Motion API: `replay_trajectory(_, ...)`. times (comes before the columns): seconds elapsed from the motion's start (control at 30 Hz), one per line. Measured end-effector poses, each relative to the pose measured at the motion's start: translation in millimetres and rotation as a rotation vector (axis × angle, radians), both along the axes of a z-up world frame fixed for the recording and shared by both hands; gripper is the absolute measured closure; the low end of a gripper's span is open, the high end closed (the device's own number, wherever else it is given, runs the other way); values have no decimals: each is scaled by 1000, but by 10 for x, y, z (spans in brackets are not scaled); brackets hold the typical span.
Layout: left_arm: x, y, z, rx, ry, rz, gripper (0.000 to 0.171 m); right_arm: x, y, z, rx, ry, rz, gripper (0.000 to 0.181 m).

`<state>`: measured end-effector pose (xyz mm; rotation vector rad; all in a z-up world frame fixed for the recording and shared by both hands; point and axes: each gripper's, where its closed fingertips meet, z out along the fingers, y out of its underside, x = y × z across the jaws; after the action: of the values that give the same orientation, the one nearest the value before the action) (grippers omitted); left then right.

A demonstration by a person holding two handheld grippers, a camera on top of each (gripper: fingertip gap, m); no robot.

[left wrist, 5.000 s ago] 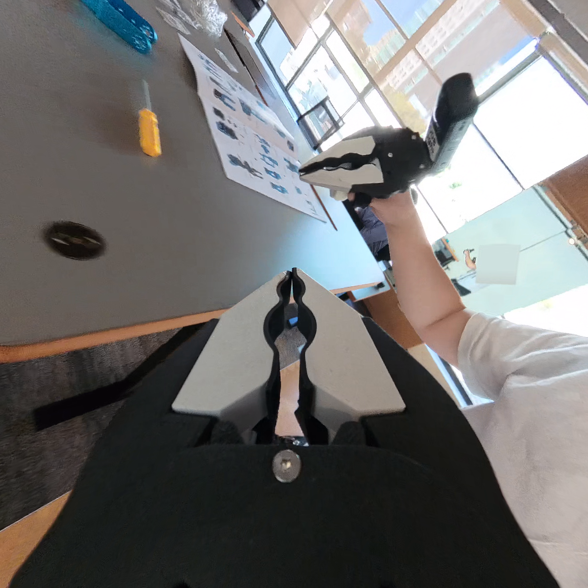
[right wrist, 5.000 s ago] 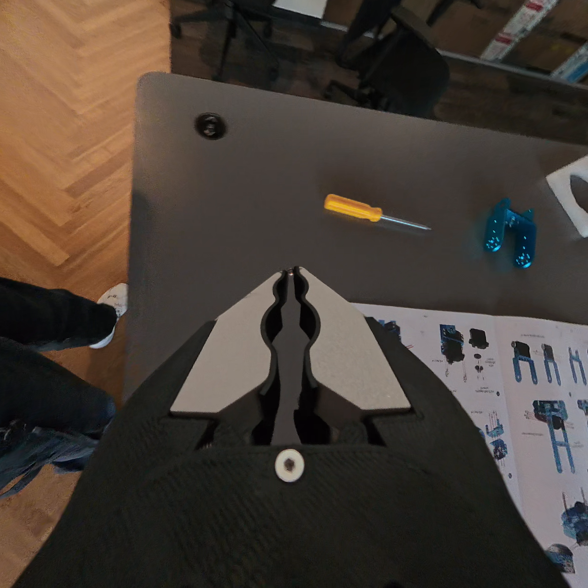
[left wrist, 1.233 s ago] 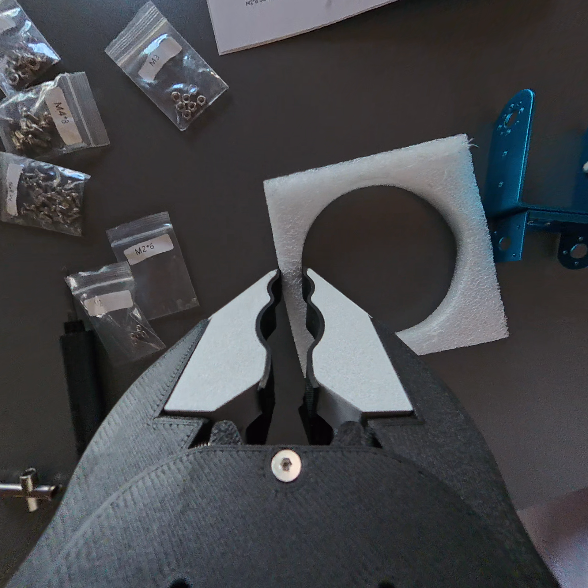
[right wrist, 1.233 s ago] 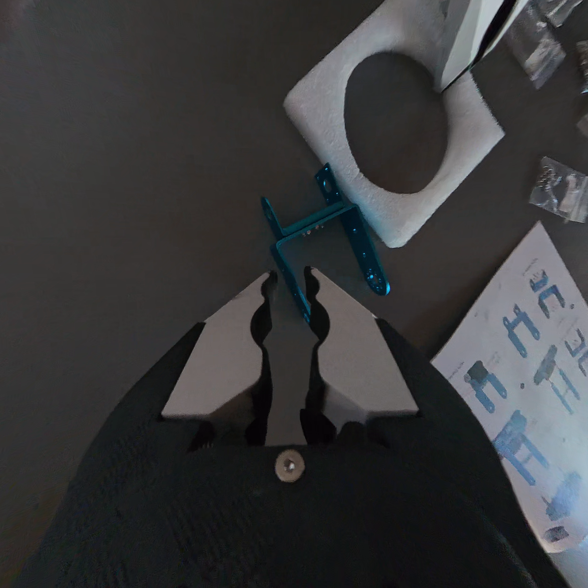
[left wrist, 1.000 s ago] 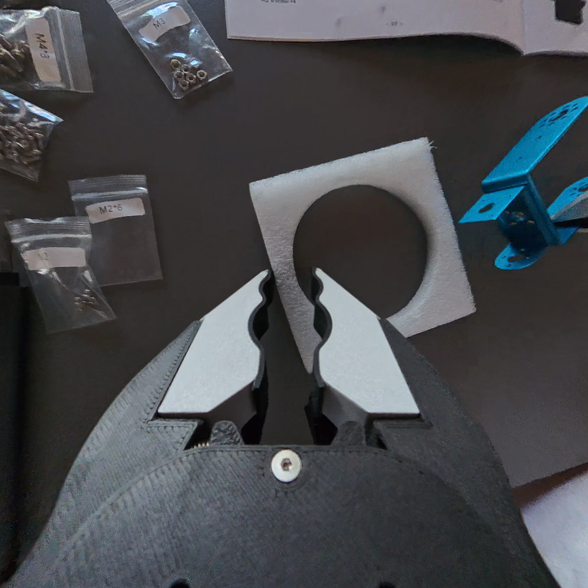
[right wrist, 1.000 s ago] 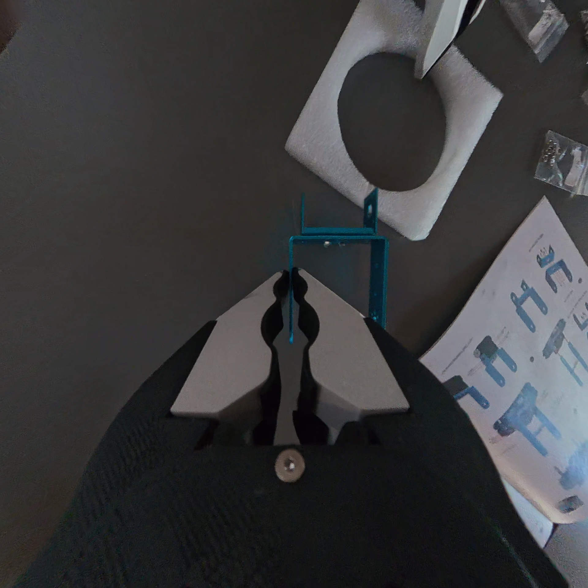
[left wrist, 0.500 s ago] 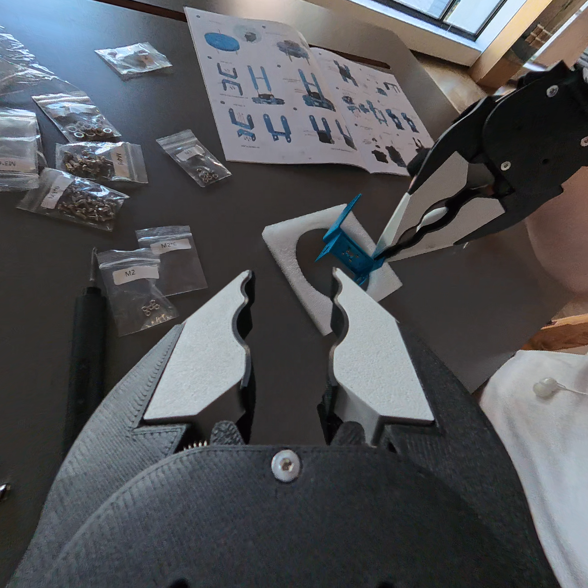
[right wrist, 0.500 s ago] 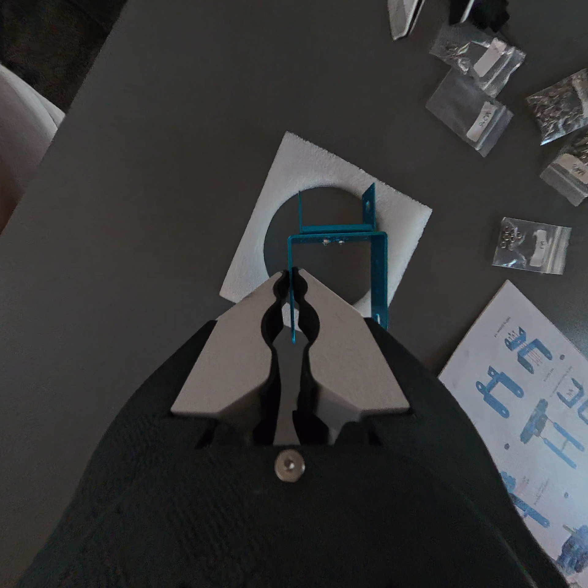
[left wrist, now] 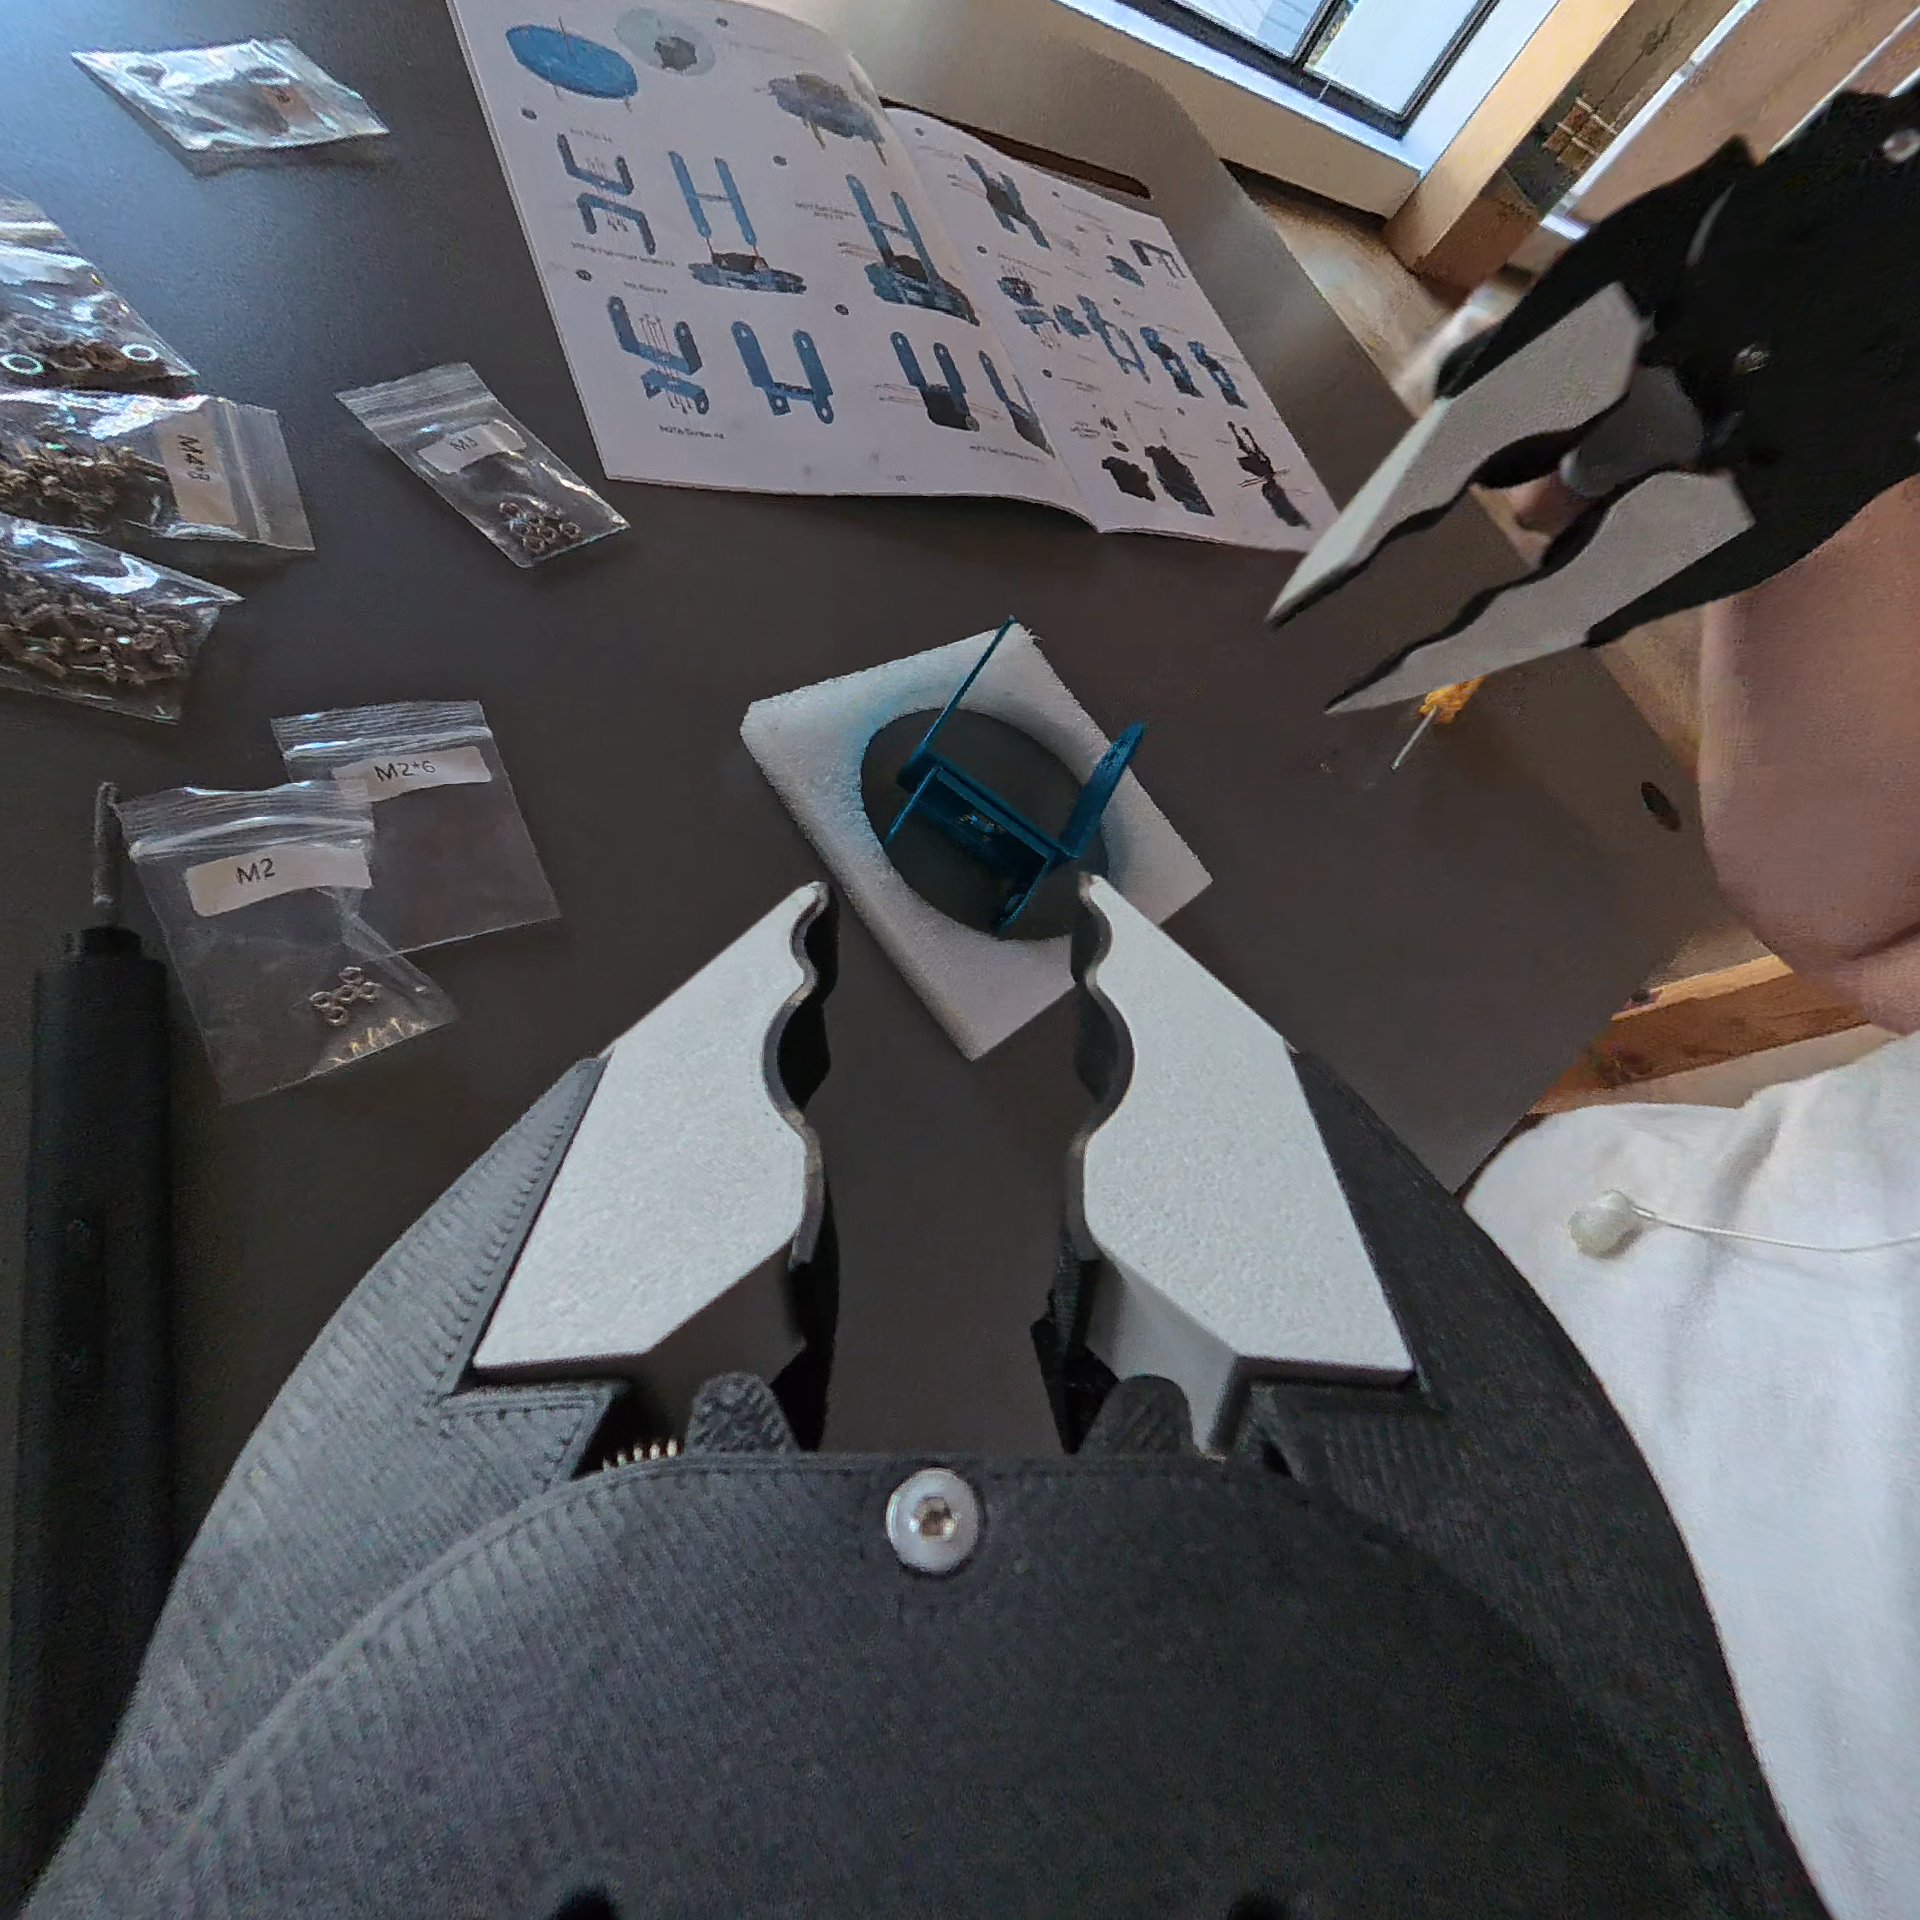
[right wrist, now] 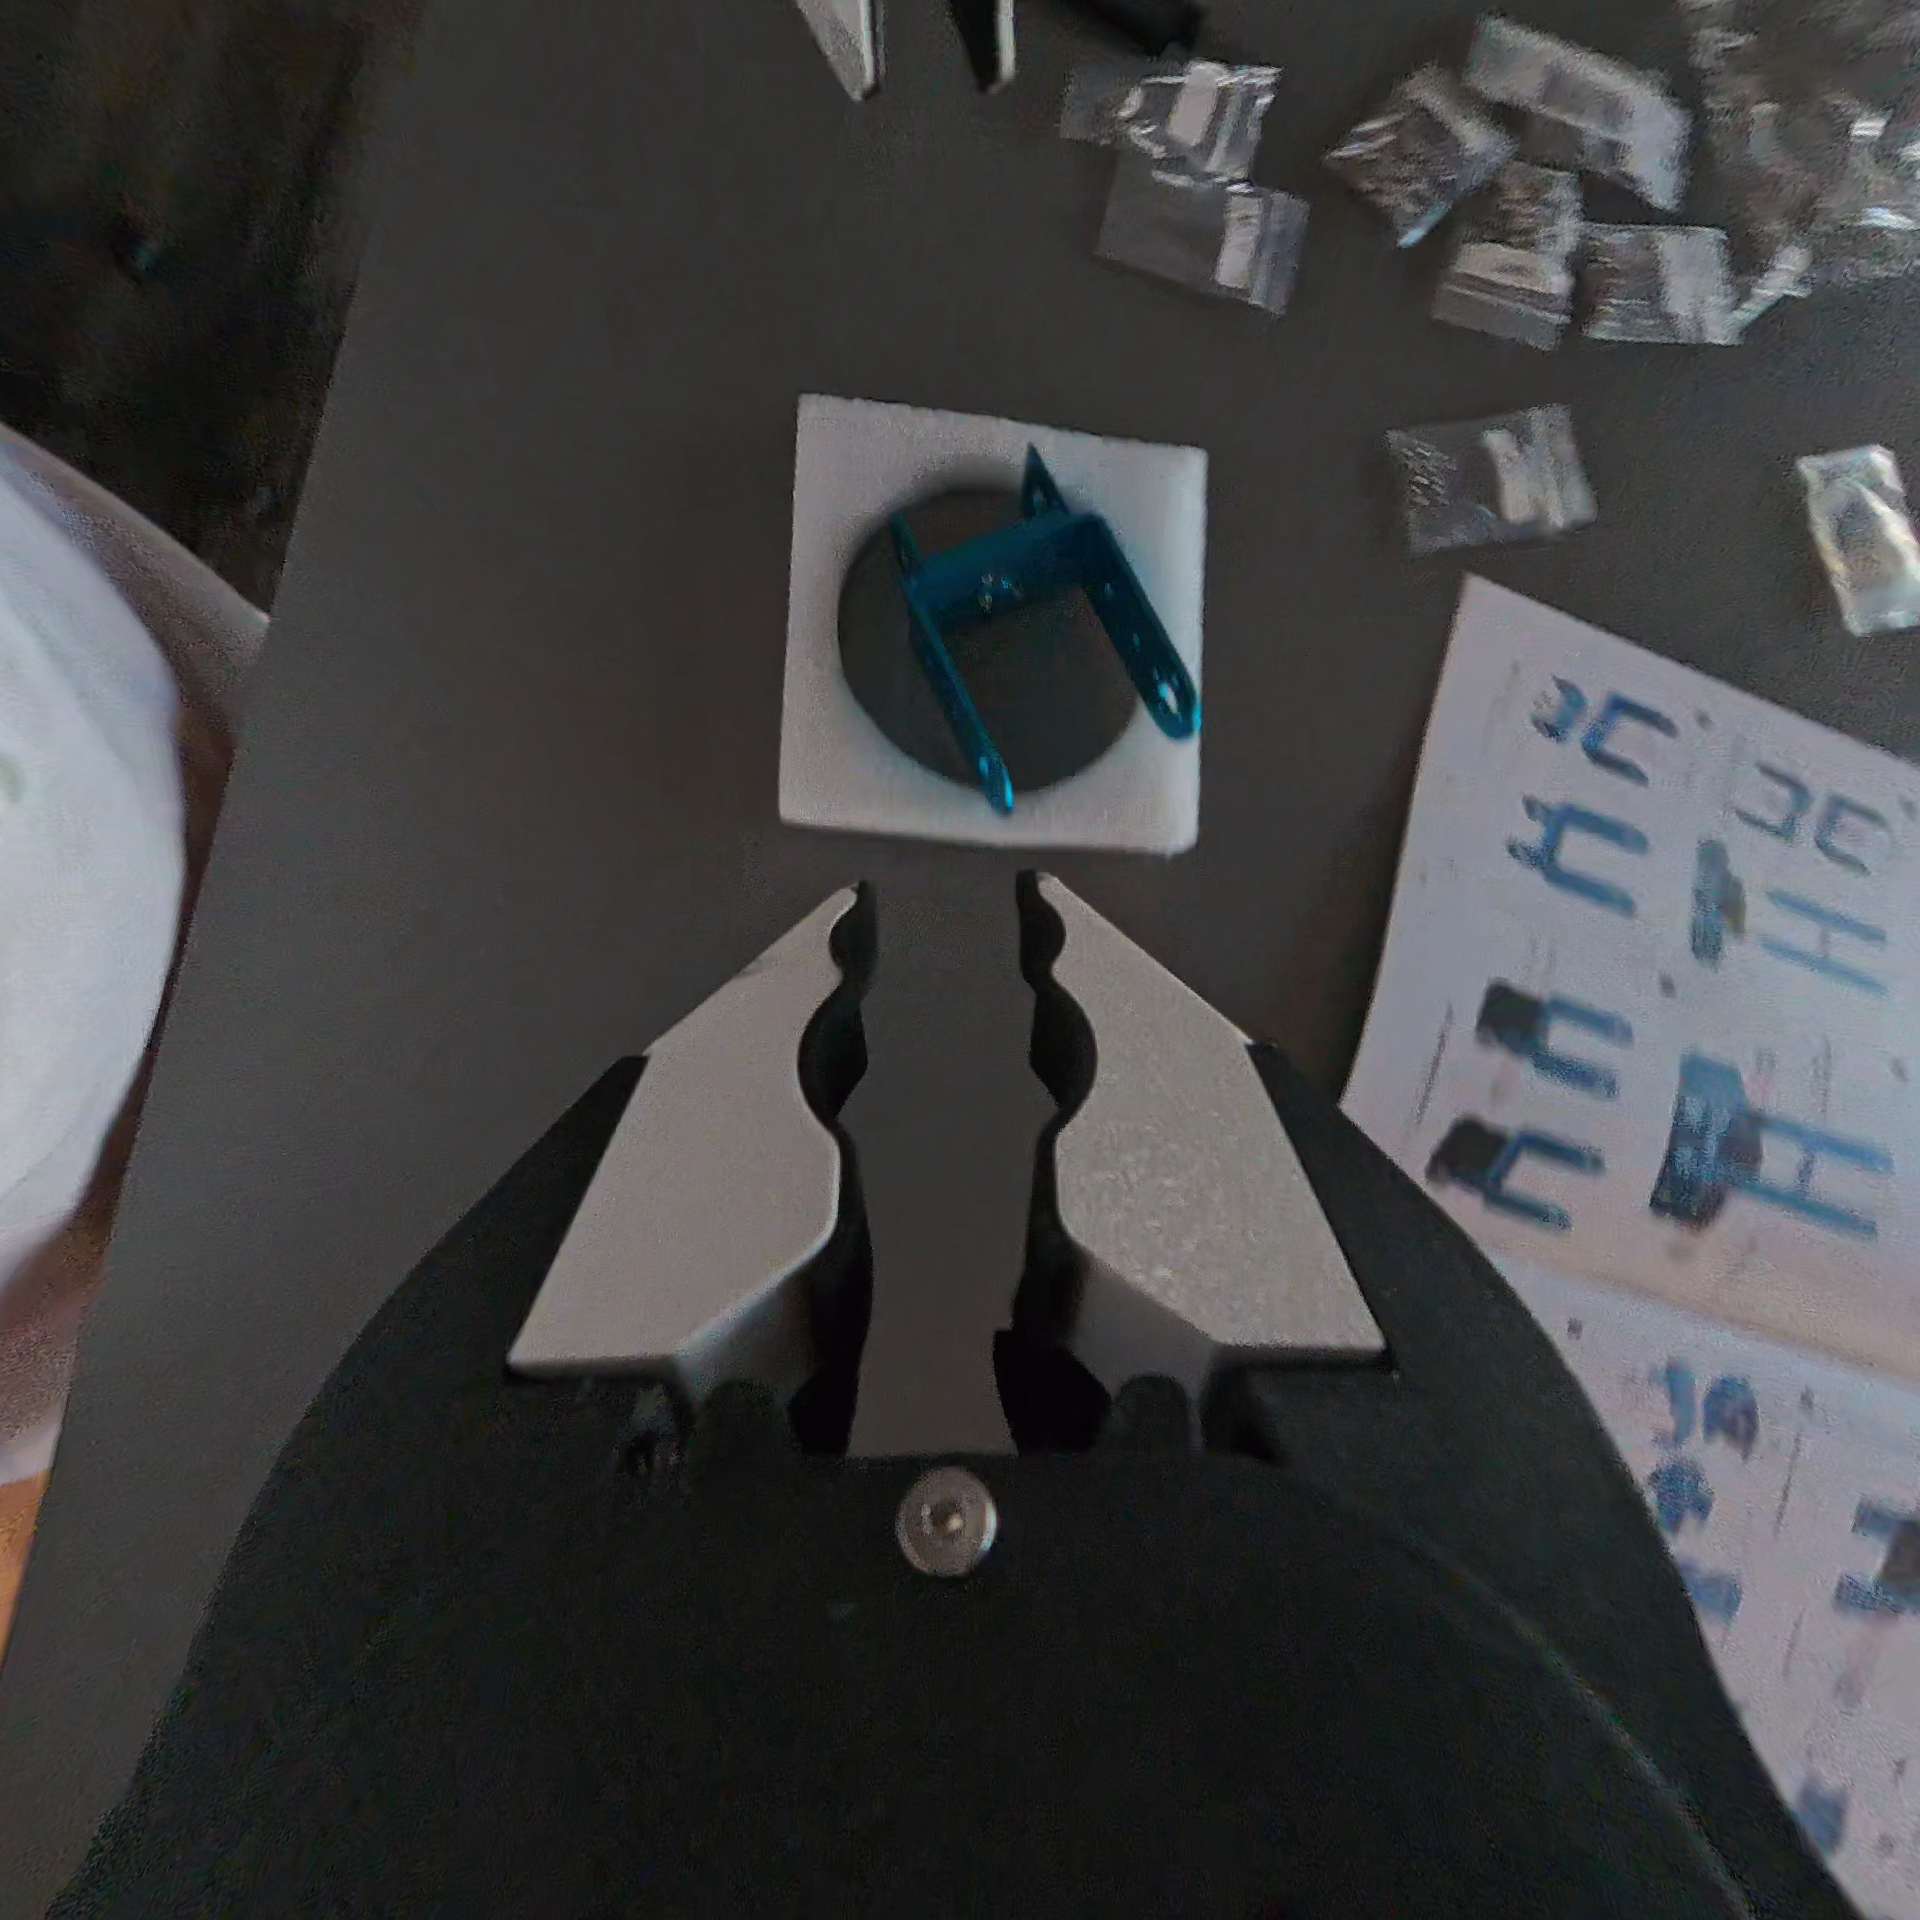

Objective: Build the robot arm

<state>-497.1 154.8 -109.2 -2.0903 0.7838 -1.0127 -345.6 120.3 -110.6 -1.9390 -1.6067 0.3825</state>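
A blue metal bracket assembly (left wrist: 987, 810) lies in the round hole of a white foam square (left wrist: 1132, 873) on the dark table; it also shows in the right wrist view (right wrist: 1023, 623), on the foam square (right wrist: 862, 748). My left gripper (left wrist: 951, 899) is open and empty, its tips just short of the foam's near edge. My right gripper (right wrist: 940, 894) is open and empty, held above the table just short of the foam. It shows in the left wrist view (left wrist: 1314, 665) raised at the upper right, apart from the bracket.
Several small plastic bags of screws and nuts (left wrist: 260, 935) lie left of the foam. An open instruction booklet (left wrist: 862, 291) lies beyond it. A black tool handle (left wrist: 94, 1143) lies at far left. An orange screwdriver (left wrist: 1439, 701) lies at right. A person's white shirt (left wrist: 1714, 1455) is near. From the right gripper's tips to the foam square (right wrist: 862, 748) is close to 8 cm. The left camera catches it too, in the left wrist view (left wrist: 1131, 862).
My right gripper has let go of the blue bracket, opened and drawn back and up. The bracket now rests in the foam's hole. My left gripper has opened wider.
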Motion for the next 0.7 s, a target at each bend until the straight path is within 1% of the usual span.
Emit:
replay_trajectory(0.03, -22, -32, 15, 20, 9, 2, 128, 224, -117, 60, 22, 59, -43, 157)
replay_trajectory(0.07, -39, -56, 27, 38, 16, 6, 128, 426, -261, 40, 18, 85, -45, 157)
replay_trajectory(0.13, -26, -98, 62, 53, 2, 7, 130, 761, -428, -179, -62, 23, -76, 156)
replay_trajectory(0.17, 10, -119, 92, 47, -20, -1, 132, 801, -499, -273, -104, 8, -56, 156)
replay_trajectory(0.23, 91, -138, 152, 40, -58, -17, 134, 788, -528, -397, -93, -19, 5, 162)
replay_trajectory(0.3, 147, -134, 166, 36, -52, -17, 134, 860, -513, -550, -79, -112, 52, 163)
replay_trajectory(0.37, 196, -145, 180, 42, -38, -15, 134, 913, -487, -639, -103, -148, 56, 164)
replay_trajectory(0.4, 224, -165, 197, 43, -36, -18, 134, 915, -510, -660, -136, -146, 66, 166)
replay_trajectory(0.53, 277, -269, 211, 39, -5, -13, 135, 949, -535, -693, -173, -208, 92, 169)
replay_trajectory(0.63, 254, -347, 205, 51, 15, 17, 136, 896, -550, -677, -225, -188, 83, 170)
replay_trajectory(0.7, 229, -401, 193, 45, 14, 35, 136, 894, -516, -684, -228, -184, 74, 172)
